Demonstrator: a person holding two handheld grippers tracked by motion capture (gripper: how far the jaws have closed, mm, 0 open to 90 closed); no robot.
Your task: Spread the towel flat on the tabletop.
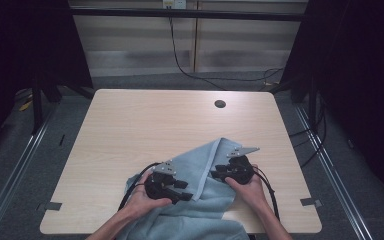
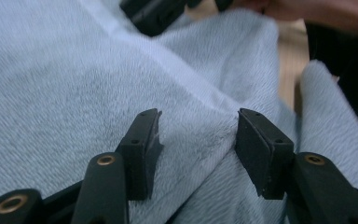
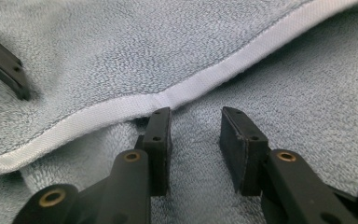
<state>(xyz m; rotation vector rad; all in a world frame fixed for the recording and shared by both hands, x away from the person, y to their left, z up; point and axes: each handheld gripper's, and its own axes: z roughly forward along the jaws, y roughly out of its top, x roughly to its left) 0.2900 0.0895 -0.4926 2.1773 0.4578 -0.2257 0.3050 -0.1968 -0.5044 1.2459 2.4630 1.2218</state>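
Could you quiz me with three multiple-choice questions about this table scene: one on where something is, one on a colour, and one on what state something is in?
1. Where does the towel lie on the table?
A. at the far edge, by the round hole
B. at the near edge, by the person's hands
C. hanging over the table's left side

2. What colour is the towel?
A. light blue
B. red
C. dark green

3. How do the jaws of the right gripper stand?
A. shut tight together
B. clamped on a pen
C. apart, above the towel near its hem

Answers: 1 B, the high view shows the towel bunched at the near edge between both hands. 2 A, all views show pale blue cloth. 3 C, the right gripper view shows a clear gap between the jaws.
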